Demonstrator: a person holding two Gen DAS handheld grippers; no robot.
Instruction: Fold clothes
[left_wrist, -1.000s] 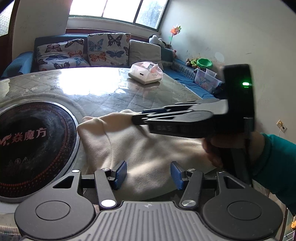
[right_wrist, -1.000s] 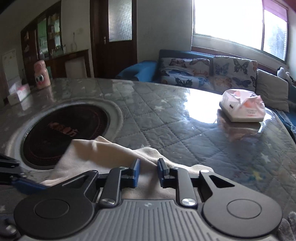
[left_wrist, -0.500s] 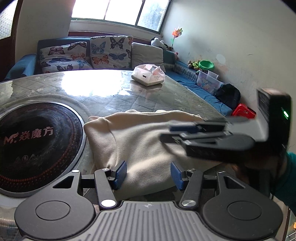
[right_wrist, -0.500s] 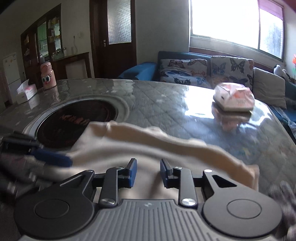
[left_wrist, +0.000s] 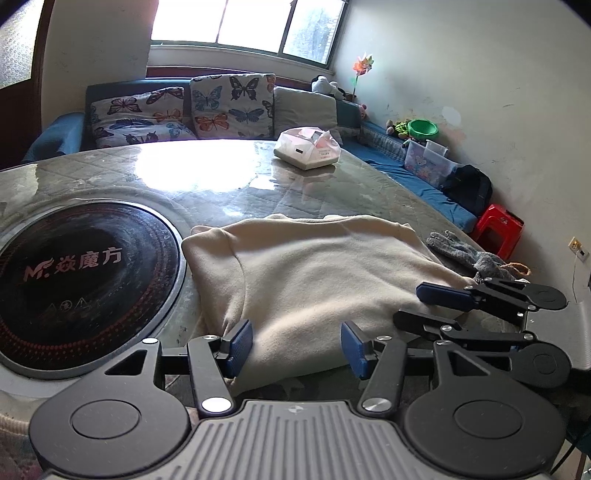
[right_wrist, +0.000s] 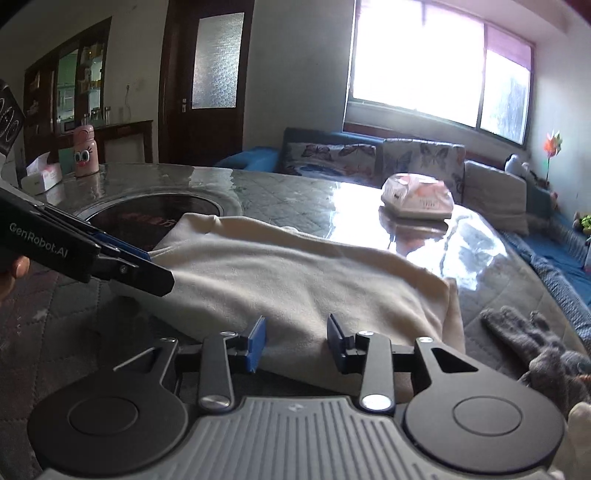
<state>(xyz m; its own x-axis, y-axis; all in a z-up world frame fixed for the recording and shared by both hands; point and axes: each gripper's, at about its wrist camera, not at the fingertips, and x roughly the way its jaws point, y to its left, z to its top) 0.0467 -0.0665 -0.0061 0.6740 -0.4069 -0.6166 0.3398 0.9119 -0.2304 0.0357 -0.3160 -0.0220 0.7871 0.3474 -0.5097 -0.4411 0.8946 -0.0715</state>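
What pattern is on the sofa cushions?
Colourful butterflies on the cushions, clearest in the left wrist view.

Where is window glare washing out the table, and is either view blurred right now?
Left wrist view: window glare blows out the far table top, beside the tissue box; the cream garment is evenly lit and sharp. Right wrist view: a bright reflection streaks the table below the tissue box; the room's left side is dim; edges bow from fisheye distortion. No obvious motion blur in either.

On the table (left_wrist: 229, 192) the folded garment (left_wrist: 314, 273) lies just right of the round inset cooktop (left_wrist: 81, 273), a glove (left_wrist: 465, 254) beside its right edge, the tissue box (left_wrist: 306, 149) farther back, and the sofa (left_wrist: 184, 110) behind the table.
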